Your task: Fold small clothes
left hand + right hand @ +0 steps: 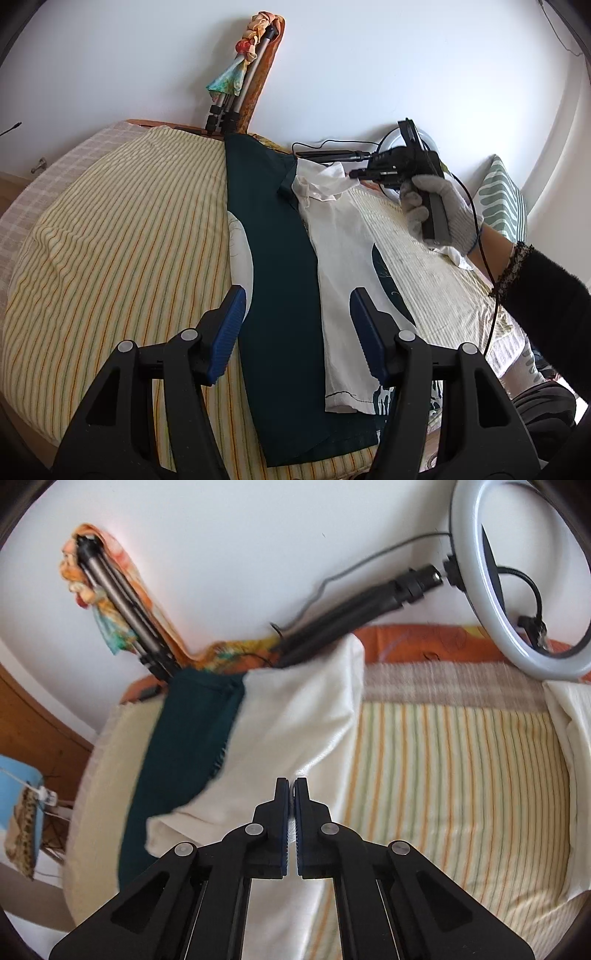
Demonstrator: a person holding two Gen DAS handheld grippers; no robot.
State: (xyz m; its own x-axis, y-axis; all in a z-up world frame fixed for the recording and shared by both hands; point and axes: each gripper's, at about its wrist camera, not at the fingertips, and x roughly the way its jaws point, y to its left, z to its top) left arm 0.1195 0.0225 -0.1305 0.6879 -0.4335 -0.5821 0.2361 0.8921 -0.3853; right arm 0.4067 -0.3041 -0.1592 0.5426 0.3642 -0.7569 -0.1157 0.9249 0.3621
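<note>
A small dark green and white garment (280, 280) lies lengthwise on the striped bed cover (110, 240). Its white half (343, 258) is folded over onto the green half. My left gripper (295, 299) is open, its blue pads (229, 328) hovering above the garment's near end and holding nothing. My right gripper (354, 173), held in a gloved hand, is shut on the white fabric at the garment's far corner. In the right wrist view the right gripper (291, 786) is shut on white cloth (295, 723), with the green part (184, 738) to its left.
A ring light (517, 572) on a black tripod (351, 609) lies at the bed's far side. A second tripod (240, 92) wrapped in colourful cloth leans on the white wall. A green-patterned pillow (502, 199) sits at the right. The person's dark sleeve (546, 302) reaches in from the right.
</note>
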